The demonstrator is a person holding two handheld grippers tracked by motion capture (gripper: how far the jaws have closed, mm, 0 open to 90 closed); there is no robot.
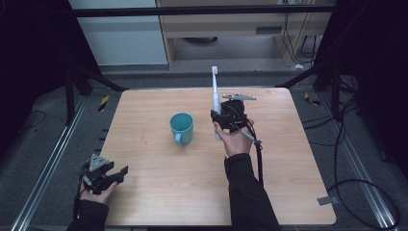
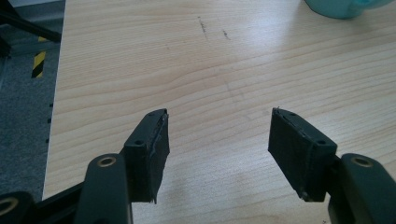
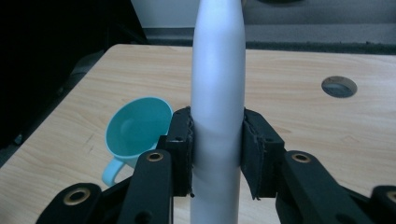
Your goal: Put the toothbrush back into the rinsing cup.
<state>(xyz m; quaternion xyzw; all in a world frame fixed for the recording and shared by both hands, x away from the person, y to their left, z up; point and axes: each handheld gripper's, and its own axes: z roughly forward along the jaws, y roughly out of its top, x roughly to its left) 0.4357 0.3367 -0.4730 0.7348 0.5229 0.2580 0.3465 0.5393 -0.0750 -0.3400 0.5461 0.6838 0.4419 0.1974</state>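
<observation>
Your right gripper (image 3: 217,154) clamps the white electric toothbrush (image 3: 218,93) upright, just right of the teal cup (image 1: 182,126). Swing it over the rim, then lower straight; your left gripper (image 2: 219,144) gapes, holding nothing.

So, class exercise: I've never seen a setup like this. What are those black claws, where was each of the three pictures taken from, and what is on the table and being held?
A person sits at a pale wooden table with a hand-held black two-jaw gripper in each hand. The high view looks down from above; the other two pictures come from small cameras riding on each gripper, looking along its jaws. The left gripper is open with nothing between its jaws, near the table's front left corner. The right gripper is shut on a white electric toothbrush, held upright with its brush head on top. A teal plastic mug with a handle stands on the table, just left of that toothbrush in the high view.
</observation>
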